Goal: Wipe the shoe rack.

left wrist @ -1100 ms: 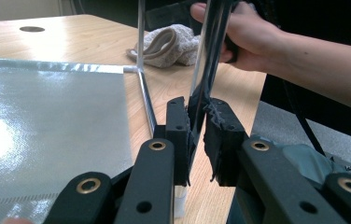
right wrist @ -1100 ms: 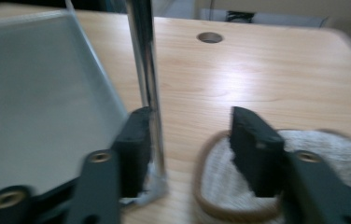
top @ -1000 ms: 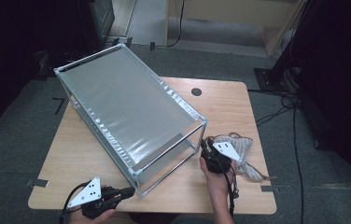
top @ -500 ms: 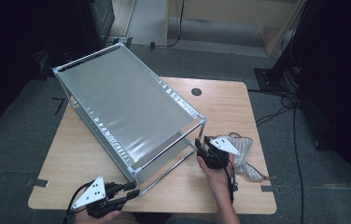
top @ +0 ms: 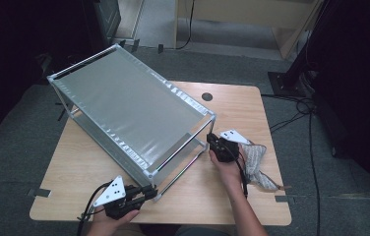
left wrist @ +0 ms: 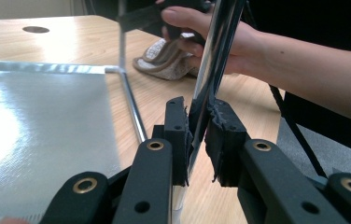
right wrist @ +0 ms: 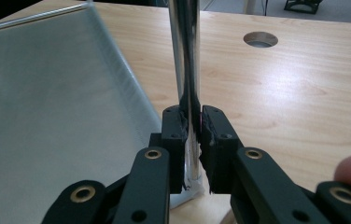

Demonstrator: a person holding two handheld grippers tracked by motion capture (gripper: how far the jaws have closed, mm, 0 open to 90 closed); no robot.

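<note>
Two grippers now clamp the metal rack (top: 134,113): left gripper (left wrist: 197,135) has slid in from the table's near edge and just pinched the front leg (left wrist: 211,70) at 6 o'clock; right gripper (right wrist: 193,140) just closed on the 3 o'clock leg (right wrist: 185,56). Rack overhangs the table (top: 232,196) at 10 o'clock. Cloth (top: 254,162) lies beside the right hand; bare wood toward 1 o'clock.

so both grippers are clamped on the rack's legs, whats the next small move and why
Probably slide the rack gently across the table, both hands together. The left gripper and right gripper each pinch a chrome leg, and its far end overhangs the table edge.
</note>
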